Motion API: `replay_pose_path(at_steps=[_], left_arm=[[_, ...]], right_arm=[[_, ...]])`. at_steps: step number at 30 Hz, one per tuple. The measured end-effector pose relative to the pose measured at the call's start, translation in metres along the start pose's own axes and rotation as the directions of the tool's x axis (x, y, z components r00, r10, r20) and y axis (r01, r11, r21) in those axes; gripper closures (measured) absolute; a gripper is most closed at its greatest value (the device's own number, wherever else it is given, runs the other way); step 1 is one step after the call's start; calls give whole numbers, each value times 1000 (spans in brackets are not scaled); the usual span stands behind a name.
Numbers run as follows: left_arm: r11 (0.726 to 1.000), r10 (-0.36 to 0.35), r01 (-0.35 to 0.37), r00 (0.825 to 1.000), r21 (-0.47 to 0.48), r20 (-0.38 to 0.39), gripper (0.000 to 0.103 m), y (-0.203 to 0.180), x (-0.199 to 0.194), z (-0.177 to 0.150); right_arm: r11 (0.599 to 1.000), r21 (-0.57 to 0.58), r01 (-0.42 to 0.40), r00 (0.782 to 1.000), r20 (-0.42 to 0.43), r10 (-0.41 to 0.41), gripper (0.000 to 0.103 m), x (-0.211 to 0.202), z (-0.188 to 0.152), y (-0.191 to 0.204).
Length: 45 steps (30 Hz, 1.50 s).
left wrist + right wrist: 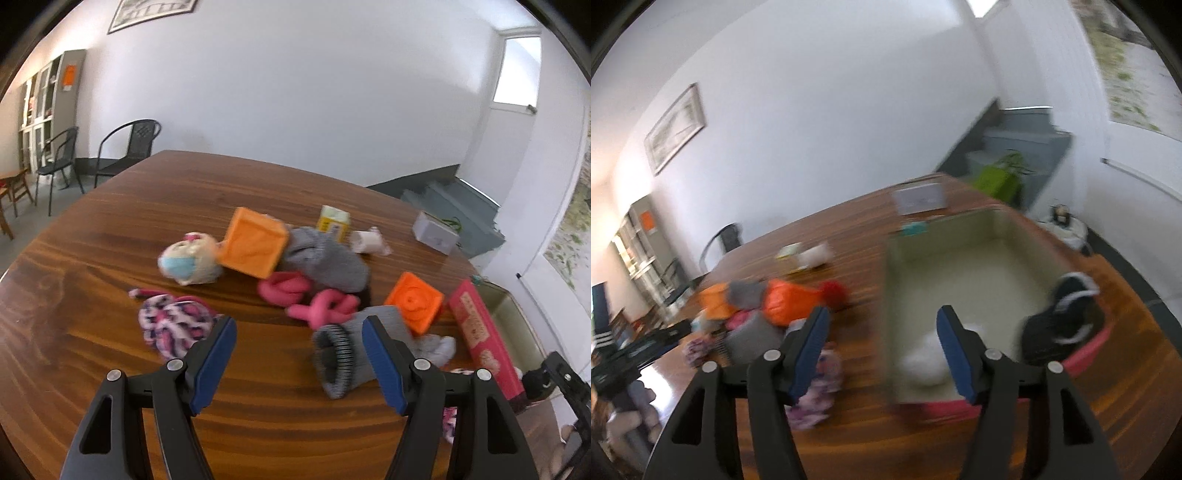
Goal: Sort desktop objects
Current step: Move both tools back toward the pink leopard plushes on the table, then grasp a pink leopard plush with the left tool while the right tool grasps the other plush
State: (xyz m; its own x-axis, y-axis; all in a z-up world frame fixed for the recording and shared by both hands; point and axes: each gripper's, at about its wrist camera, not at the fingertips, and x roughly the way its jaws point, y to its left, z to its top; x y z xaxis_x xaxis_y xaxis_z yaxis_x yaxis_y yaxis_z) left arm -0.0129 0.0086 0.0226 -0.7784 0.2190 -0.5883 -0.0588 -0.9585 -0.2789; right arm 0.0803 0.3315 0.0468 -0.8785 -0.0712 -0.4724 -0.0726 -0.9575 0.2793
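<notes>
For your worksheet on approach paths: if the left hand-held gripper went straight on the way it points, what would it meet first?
Probably the pink toy lying ahead between its open fingers, with the grey sock just beside the right finger; depth is hard to judge here.

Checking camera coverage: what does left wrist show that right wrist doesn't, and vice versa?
Only left wrist: the open left claw, a blue-and-cream plush toy, a pink twisted toy, a red box.

Only right wrist: the open right claw, the bin's inside holding something white, a dark shoe on its far side.

Both: the wooden table, orange blocks, gray socks, though blurred in the right view.
</notes>
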Motion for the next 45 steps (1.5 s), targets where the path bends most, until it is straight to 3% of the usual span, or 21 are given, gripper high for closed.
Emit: replay_pose_path(at_steps=[1,2,12,23,32,41,42,44,45], left_arm=[[1000,9,-9,1000,-12,5,15,6,-1,0],[999,24,-24,1000,-34,15,14,15,-4,-1],[986,109,-106,994,-131,17,14,71,-11,-3],[994,88,-92,993,-58,-77,14,67,16,1],[985,163,-155,977,71,-140,14,58,57,8],[984,178,-173,968,41,-179,15,69,79,13],[985,171,-167,967,39,-187,16,69,80,12],[987,160,-155,966,40,-205,40,70,82,11],[987,158,-152,964,44,-213,40,69,83,10]], right_arm=[[1000,-18,-24,1000,-8,24,33,1,-2,10],[999,-35,-39,999,-16,39,33,3,-5,19],[986,-83,-143,979,-155,129,32,33,-42,59],[987,-89,-133,977,-177,116,32,41,-44,63],[985,-130,-110,978,-193,84,32,46,-49,69],[984,-142,-109,977,-200,79,32,49,-51,71],[984,-144,-109,977,-200,79,32,49,-51,71],[983,-146,-109,977,-199,79,32,48,-51,72],[983,-147,-109,977,-197,78,32,48,-52,72]])
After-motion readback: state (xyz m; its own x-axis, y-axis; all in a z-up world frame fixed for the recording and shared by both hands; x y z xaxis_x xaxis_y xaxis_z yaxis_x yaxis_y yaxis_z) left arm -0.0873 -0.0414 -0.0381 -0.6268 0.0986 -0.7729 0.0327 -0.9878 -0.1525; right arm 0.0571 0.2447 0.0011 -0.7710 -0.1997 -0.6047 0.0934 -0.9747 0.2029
